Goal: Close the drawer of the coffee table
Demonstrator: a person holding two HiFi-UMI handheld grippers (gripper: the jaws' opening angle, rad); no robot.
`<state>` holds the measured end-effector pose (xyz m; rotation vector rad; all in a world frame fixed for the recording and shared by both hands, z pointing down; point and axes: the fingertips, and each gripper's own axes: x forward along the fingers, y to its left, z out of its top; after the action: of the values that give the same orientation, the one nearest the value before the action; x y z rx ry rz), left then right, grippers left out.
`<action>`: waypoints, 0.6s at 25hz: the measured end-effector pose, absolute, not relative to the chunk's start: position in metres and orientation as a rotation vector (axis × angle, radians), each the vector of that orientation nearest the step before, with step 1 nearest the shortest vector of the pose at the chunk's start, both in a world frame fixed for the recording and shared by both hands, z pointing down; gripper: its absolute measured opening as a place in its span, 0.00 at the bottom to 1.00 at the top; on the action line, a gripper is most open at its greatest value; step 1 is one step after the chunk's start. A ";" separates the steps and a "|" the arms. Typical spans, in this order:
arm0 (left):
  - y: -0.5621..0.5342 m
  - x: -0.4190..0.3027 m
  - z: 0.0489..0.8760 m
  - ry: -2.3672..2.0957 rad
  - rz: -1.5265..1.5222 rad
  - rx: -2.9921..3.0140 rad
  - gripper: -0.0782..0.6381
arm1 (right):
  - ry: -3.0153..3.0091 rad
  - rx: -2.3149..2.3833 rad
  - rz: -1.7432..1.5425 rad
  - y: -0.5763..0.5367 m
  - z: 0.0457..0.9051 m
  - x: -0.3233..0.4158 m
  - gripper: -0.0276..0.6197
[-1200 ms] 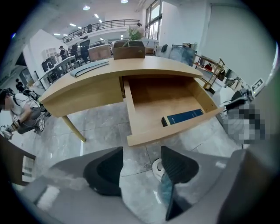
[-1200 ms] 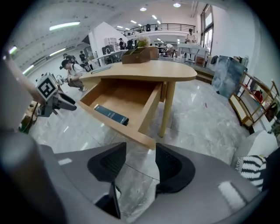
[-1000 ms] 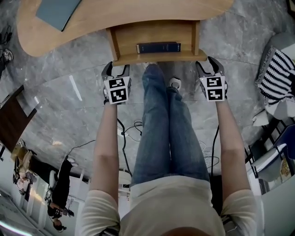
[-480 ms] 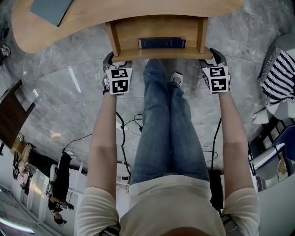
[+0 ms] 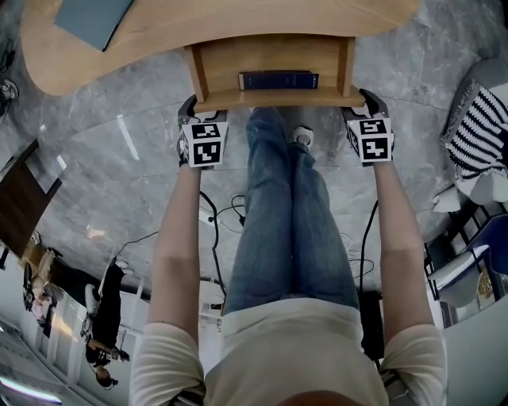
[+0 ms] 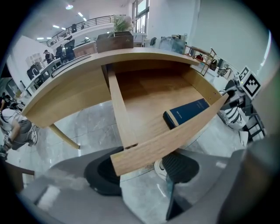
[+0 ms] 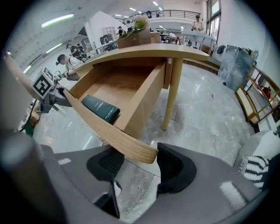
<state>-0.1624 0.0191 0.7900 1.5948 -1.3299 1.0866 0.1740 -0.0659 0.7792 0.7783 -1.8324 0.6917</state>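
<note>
With your left hand-held gripper (image 5: 202,111) and right hand-held gripper (image 5: 362,109) spread around the ends of the drawer front (image 5: 274,99), push evenly straight ahead to avoid skewing.

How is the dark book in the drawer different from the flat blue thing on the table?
The dark book is navy; the flat thing is paler grey-blue. The dark book lies inside the open drawer, the flat thing up on the tabletop. Both lie flat.
</note>
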 end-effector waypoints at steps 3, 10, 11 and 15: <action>0.019 -0.163 0.784 -1.321 1.090 1.596 0.49 | -1.831 0.779 0.695 -0.066 0.773 0.174 0.40; 0.019 -0.162 0.775 -1.305 1.094 1.584 0.49 | -1.818 0.778 0.705 -0.066 0.763 0.174 0.40; 0.019 -0.162 0.774 -1.303 1.095 1.583 0.49 | -1.818 0.779 0.706 -0.067 0.762 0.174 0.40; 0.018 -0.163 0.771 -1.295 1.105 1.579 0.49 | -1.807 0.773 0.714 -0.068 0.761 0.173 0.40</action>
<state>-0.1627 0.0184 0.7710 1.5787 -1.2947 1.1053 0.1734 -0.0678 0.7606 0.7726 -1.8068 0.7140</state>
